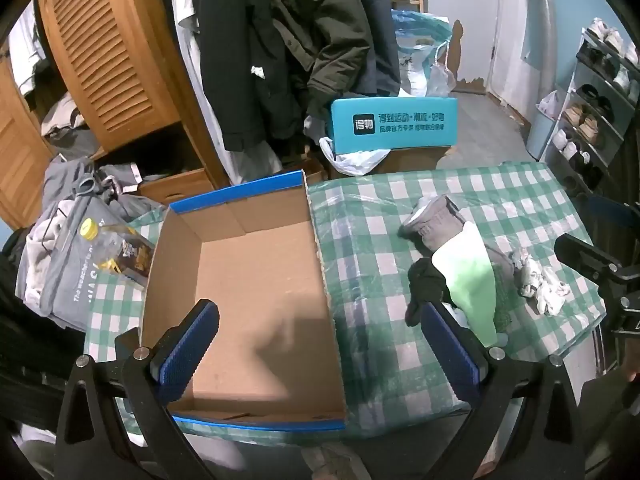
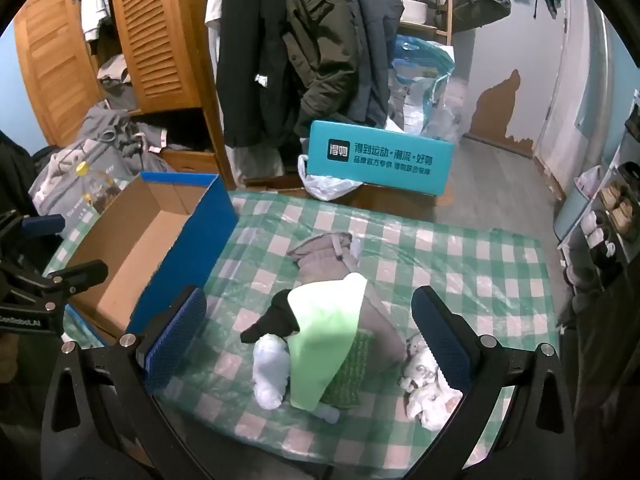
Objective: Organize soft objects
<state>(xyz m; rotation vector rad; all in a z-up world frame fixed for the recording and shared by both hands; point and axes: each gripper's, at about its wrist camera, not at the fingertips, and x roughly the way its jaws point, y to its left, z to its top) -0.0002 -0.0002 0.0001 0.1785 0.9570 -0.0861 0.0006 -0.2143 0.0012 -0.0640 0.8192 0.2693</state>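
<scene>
gaping wide and empty, each hand-held gripper (image 1: 318, 330) (image 2: 308, 332) faces crumpled socks (image 2: 320, 340) beside a cardboard box (image 1: 256, 280).

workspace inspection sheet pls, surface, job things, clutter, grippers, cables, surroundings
surface: table under green checked cloth with clear plastic cover.
job's things: open cardboard box, empty; pile of soft items beside it, light green cloth on top, black and white pieces at its edge; crumpled white cloth apart.
clutter: bottle left of the box.
grippers: left gripper open over box; right gripper open over pile.
cables: nothing seen.
surroundings: hanging coats, wooden wardrobe, teal box, shoe rack.
</scene>
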